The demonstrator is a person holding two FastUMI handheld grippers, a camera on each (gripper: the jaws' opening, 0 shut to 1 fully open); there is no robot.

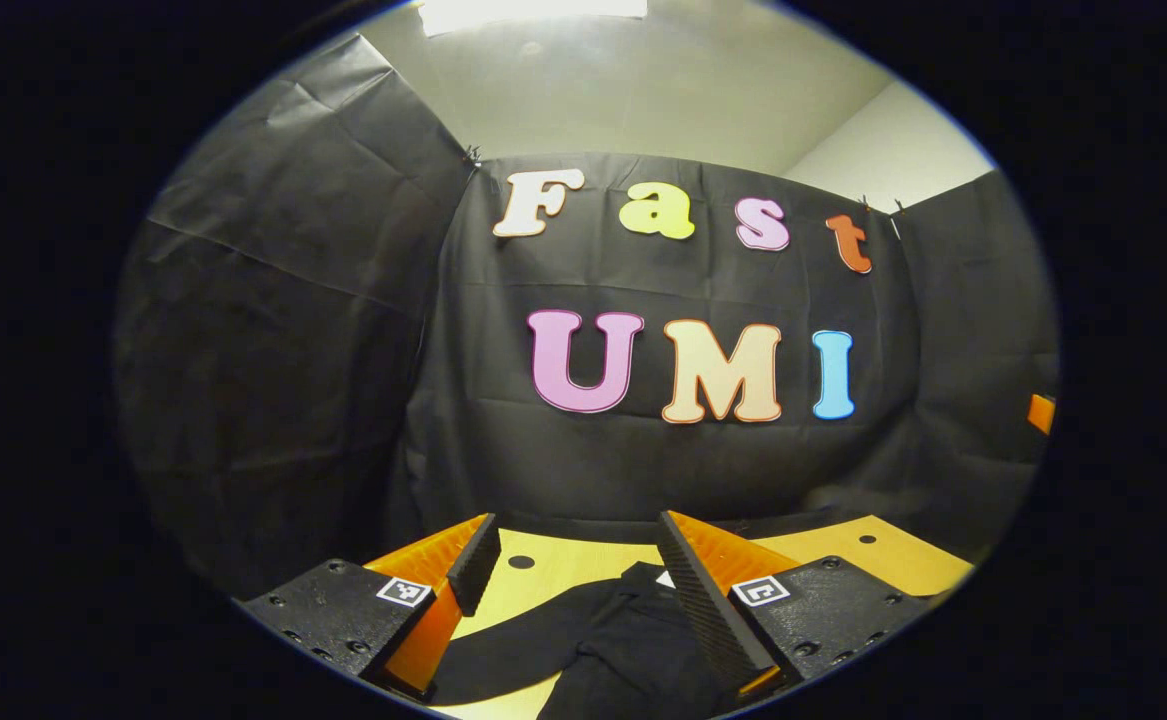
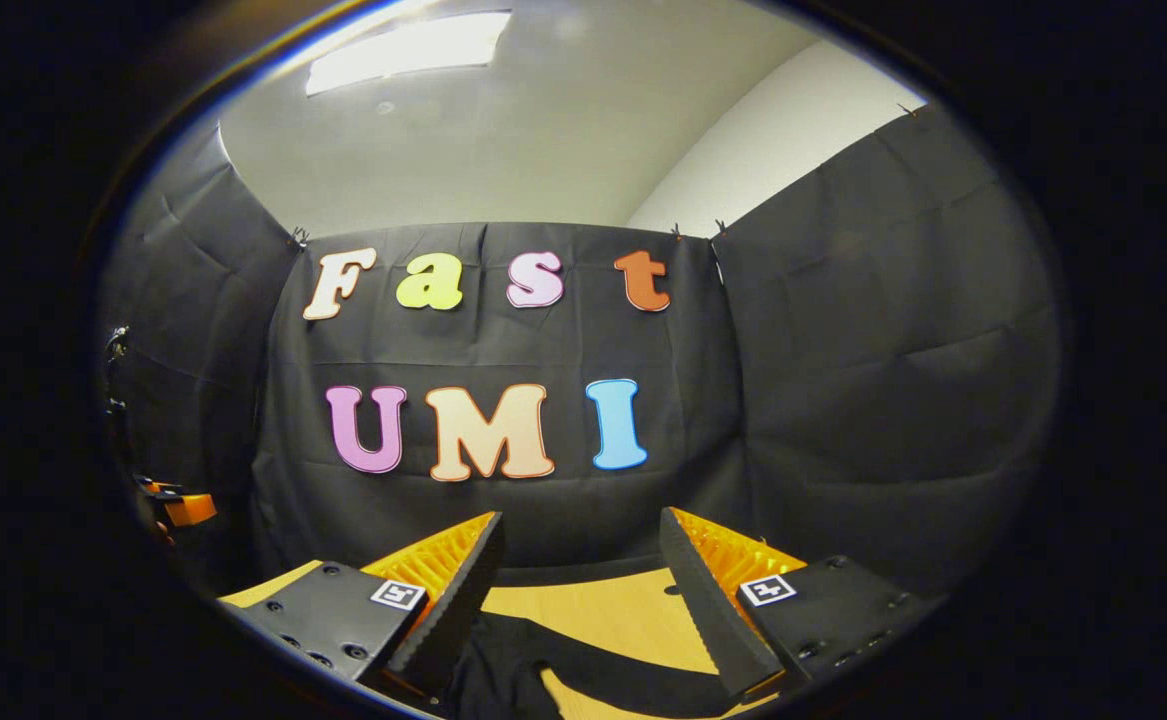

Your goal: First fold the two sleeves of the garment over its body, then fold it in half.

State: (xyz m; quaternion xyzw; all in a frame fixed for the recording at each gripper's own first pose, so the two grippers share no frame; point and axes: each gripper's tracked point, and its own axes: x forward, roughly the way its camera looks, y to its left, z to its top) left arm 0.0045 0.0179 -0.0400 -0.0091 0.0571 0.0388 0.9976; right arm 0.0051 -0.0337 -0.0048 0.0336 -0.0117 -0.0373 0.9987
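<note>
A black garment (image 1: 603,640) lies on the yellow wooden table (image 1: 563,570), seen low in the left gripper view with one sleeve stretching out to the left. My left gripper (image 1: 575,545) hovers above it, open, nothing between its fingers. In the right gripper view the garment (image 2: 513,660) shows as a dark edge and a sleeve strip across the table (image 2: 603,610). My right gripper (image 2: 580,540) is open as well and holds nothing. The left gripper (image 2: 178,507) appears small at the far left of the right gripper view.
Black cloth walls close the booth on three sides, right behind the table's far edge. The tabletop has a few small round holes (image 1: 521,562). A bright ceiling light (image 2: 408,48) is overhead.
</note>
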